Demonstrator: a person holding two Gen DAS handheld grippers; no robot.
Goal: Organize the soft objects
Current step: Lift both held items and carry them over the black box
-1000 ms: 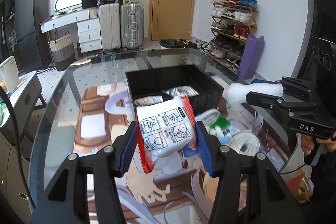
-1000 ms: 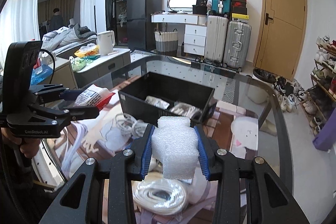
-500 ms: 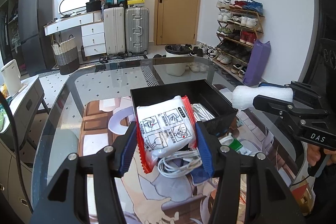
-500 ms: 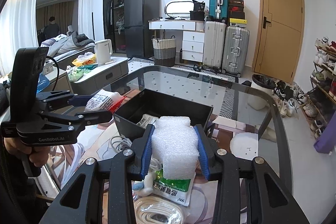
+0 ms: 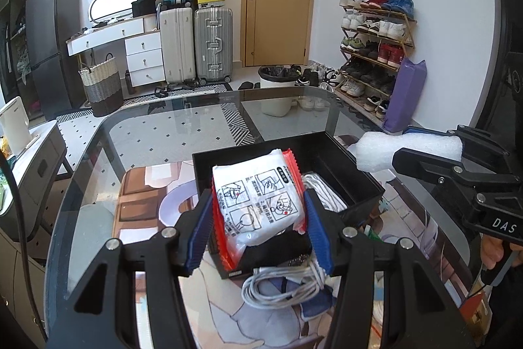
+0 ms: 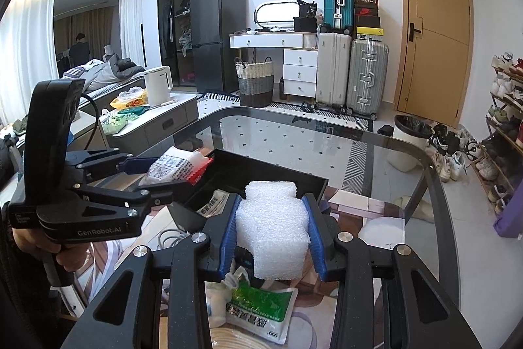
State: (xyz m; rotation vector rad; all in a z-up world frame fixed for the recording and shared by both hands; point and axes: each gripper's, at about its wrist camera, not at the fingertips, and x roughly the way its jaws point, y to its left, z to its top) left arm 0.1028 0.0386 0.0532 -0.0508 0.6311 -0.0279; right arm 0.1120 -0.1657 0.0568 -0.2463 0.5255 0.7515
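The step in hand looks like carrying 2 soft things to the black rectangular plastic bin point(image 5: 366, 185) on the glass worktop point(image 5: 157, 133); the left gripper point(image 5: 256, 229) has its jaws clamped on a white printed pouch with red crimped edges point(image 5: 258, 201), above the bin's near wall; the right gripper point(image 6: 273, 237) pinches a white foam block point(image 6: 273, 231) just short of the bin; next, each should likely move over the bin's cavity and let go.
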